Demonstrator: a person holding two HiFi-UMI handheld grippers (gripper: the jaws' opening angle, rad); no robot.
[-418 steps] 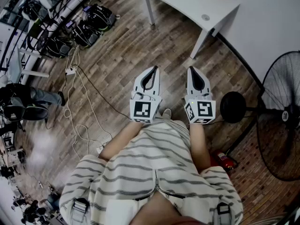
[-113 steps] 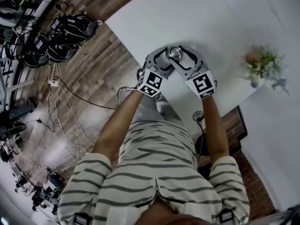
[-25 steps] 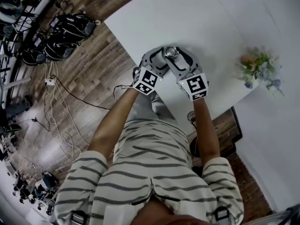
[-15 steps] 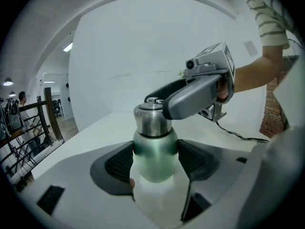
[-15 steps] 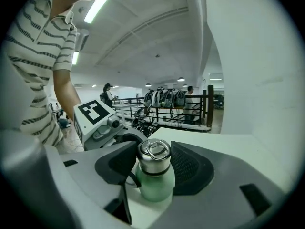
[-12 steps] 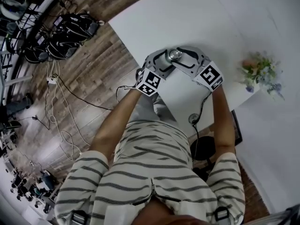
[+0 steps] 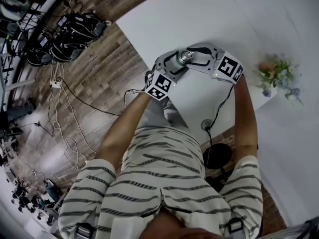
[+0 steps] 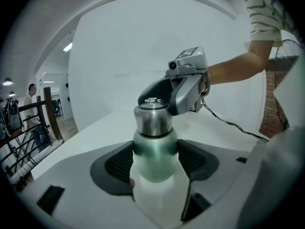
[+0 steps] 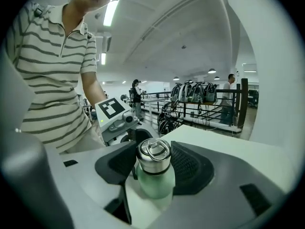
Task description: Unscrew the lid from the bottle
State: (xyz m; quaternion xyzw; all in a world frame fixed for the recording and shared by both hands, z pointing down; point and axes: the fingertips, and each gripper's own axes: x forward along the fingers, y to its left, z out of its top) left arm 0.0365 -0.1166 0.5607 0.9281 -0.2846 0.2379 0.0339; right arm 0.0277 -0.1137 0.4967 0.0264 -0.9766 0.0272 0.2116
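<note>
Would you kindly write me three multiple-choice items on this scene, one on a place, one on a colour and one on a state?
1. Where does the bottle stand?
A. On the floor
B. On a chair
C. On the white table

2. What colour is the bottle's body?
A. Green
B. Red
C. Black

3. How is the lid?
A. Lying on the table
B. On the bottle, clamped by the right tool
C. Missing

Answers:
1 C: the head view shows it on the table, near the edge.
2 A: both gripper views show a green body under the steel lid.
3 B: the right gripper view shows the pads pressing on the lid, which sits on the bottle's neck.
</note>
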